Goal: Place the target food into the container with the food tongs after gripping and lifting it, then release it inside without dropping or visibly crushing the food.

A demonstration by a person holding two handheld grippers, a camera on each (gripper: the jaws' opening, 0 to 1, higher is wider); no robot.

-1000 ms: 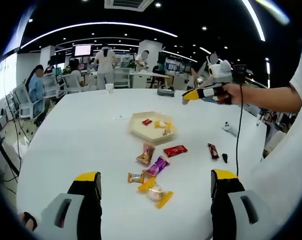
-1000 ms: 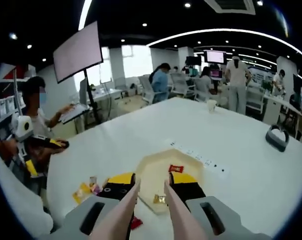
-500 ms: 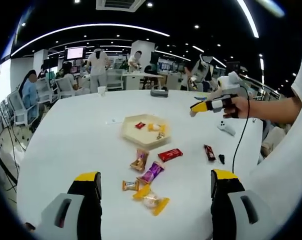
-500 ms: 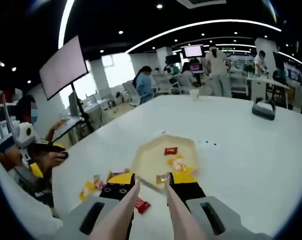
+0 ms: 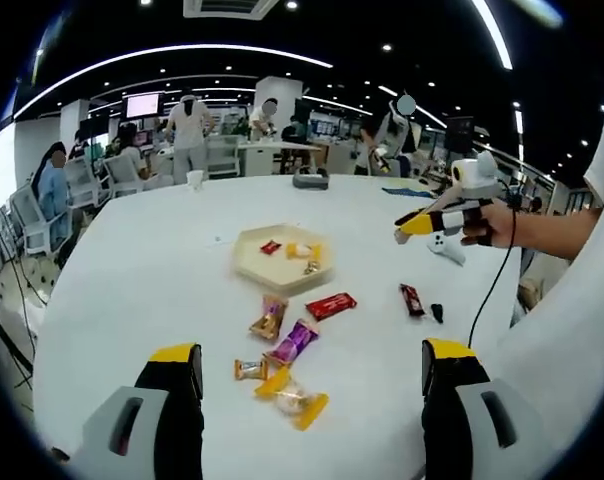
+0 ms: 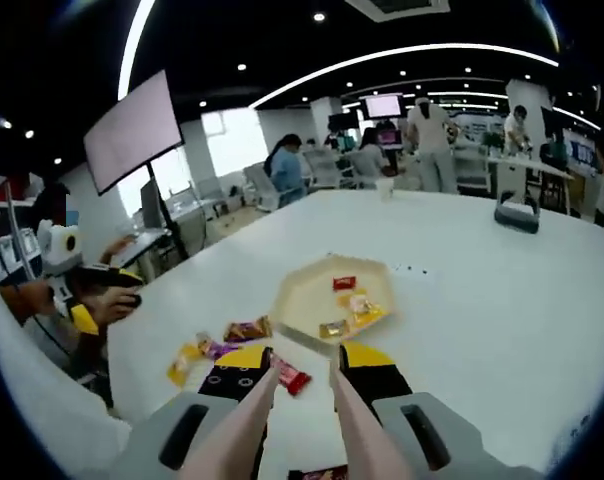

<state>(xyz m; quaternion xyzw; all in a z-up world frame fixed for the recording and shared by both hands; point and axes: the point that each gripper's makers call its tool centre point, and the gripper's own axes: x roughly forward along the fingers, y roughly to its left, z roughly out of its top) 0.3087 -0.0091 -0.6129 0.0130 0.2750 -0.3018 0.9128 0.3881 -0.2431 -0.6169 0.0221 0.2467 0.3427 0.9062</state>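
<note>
One tray (image 5: 244, 262) is holding three snacks (image 5: 303, 251). Six wrapped snacks (image 5: 293, 343) are lying loose on the table (image 5: 132, 270).

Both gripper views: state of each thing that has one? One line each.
left gripper: open, empty, above the table.
right gripper: shut on food tongs.
food tongs: tips apart, holding nothing.
hexagonal tray: upright, holds three wrapped sweets.
red snack bar: flat on table, outside tray.
purple candy: flat on table, outside tray.
</note>
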